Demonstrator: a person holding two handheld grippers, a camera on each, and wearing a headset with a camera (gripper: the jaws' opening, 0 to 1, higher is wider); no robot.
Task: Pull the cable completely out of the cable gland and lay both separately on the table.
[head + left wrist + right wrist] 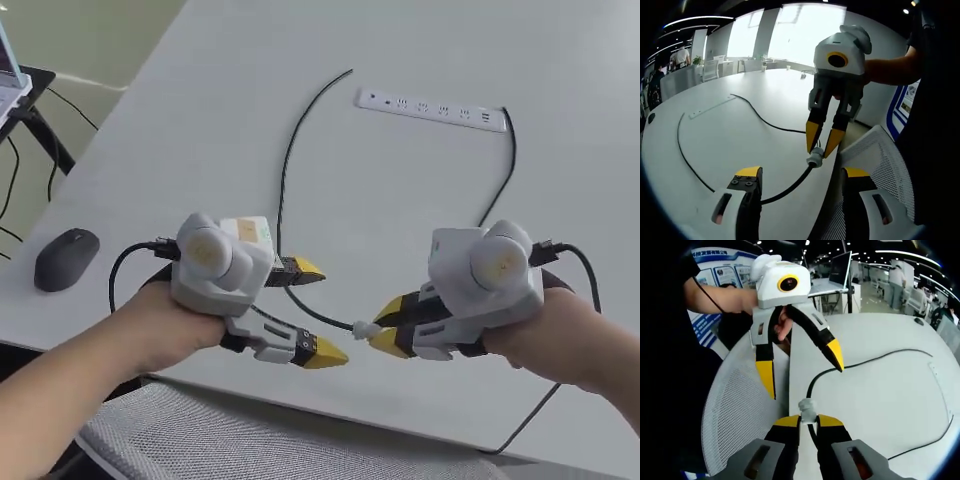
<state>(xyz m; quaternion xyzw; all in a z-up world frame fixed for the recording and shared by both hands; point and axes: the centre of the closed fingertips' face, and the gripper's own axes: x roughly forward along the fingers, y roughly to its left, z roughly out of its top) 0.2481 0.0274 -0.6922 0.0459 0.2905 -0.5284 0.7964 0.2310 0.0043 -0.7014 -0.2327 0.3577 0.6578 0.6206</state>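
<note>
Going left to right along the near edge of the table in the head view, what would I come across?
Computer mouse → left gripper, jaws open → cable gland → right gripper, pinching that gland.

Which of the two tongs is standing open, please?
The left tongs: their jaws are spread wide, gripping nothing, whereas the right tongs are shut on the cable gland.

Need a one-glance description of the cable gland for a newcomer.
Find the white table, then its near edge, where the right tongs are pinched shut. The cable gland is the small pale fitting at their yellow tips, the only light-coloured knob on the thin black cable.
</note>
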